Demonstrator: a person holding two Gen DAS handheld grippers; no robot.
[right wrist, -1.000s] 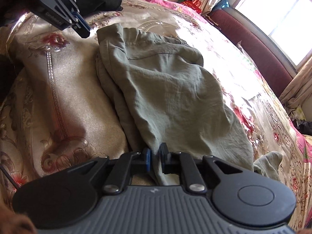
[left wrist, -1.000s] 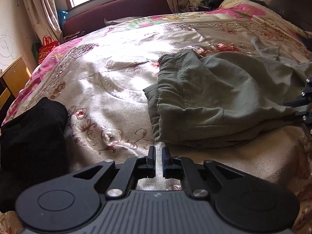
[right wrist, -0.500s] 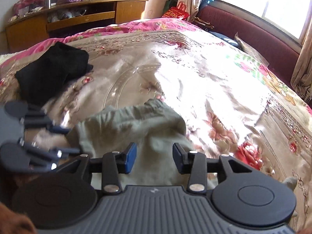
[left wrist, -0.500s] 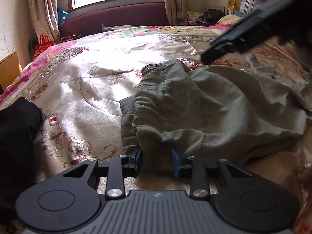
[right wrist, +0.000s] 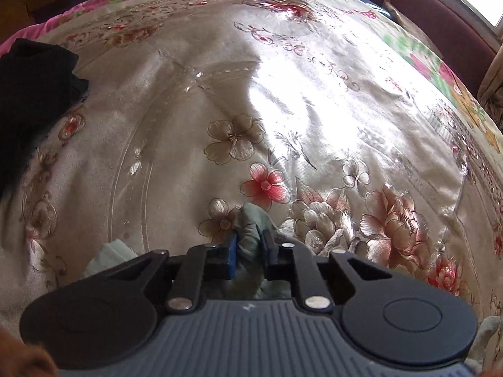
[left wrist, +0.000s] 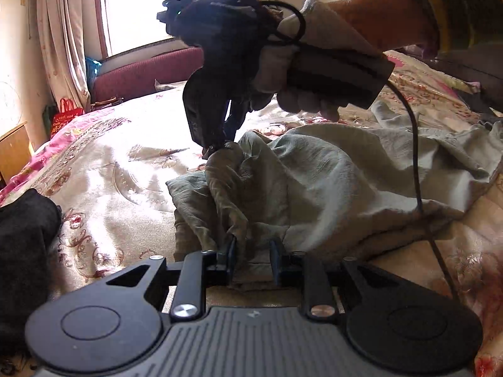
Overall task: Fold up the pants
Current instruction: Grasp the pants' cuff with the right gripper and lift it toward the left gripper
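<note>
Green pants (left wrist: 314,182) pinched in both tongs, closing.

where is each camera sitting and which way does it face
Left wrist: sits behind the left tool, looks low across the bed toward the window; its jaws have just closed on the green pants. The right tool and gloved hand show.
Right wrist: sits behind the right tool, looks steeply down at the bedspread; its jaws have just closed on a pants corner.
Shared: pants, bedspread, black garment.
</note>
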